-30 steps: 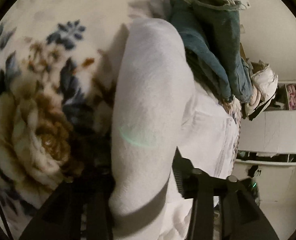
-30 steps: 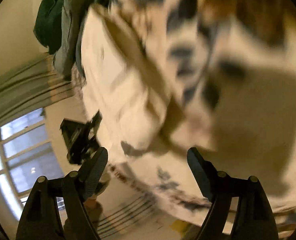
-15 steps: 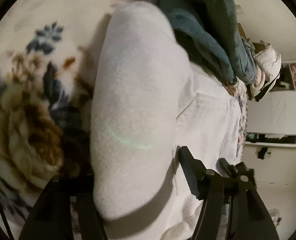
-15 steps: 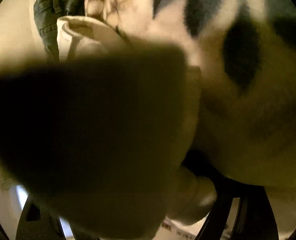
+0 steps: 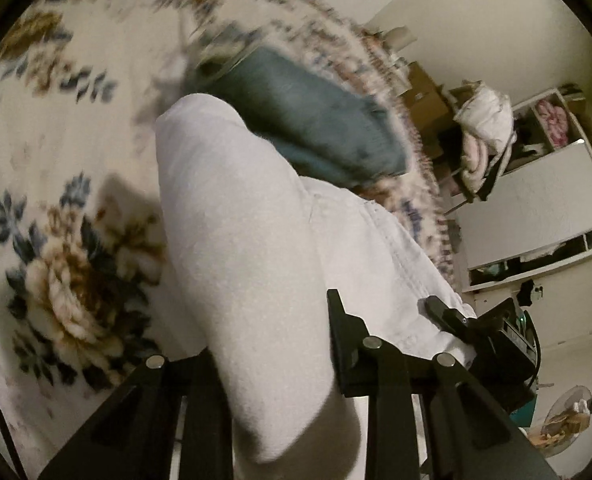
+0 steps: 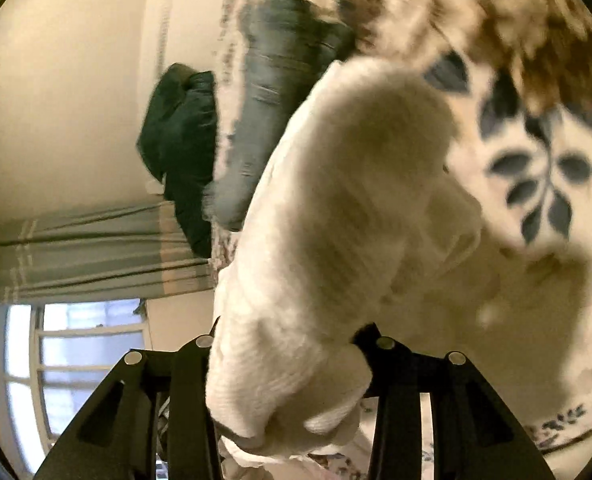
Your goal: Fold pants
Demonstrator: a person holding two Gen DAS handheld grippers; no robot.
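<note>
White pants (image 5: 248, 240) lie on a floral blanket (image 5: 64, 128) and bulge up as a thick fold between the fingers of my left gripper (image 5: 272, 344), which is shut on that fold. In the right wrist view the same white pants (image 6: 335, 220) fill the gap of my right gripper (image 6: 288, 364), which is shut on a bunched edge of them. The right gripper's black body (image 5: 491, 340) shows at the pants' far edge in the left wrist view.
Folded blue jeans (image 5: 307, 120) lie on the blanket beyond the white pants, also seen in the right wrist view (image 6: 272, 92) beside dark green clothing (image 6: 184, 136). A white shelf unit (image 5: 543, 184) stands right of the bed. A window (image 6: 76, 360) and curtain (image 6: 96, 252) are off the bed's side.
Both grippers have lifted with the white pants in them, pulling back from the blanket. The right gripper, open and empty a second ago, has closed on the pants.
</note>
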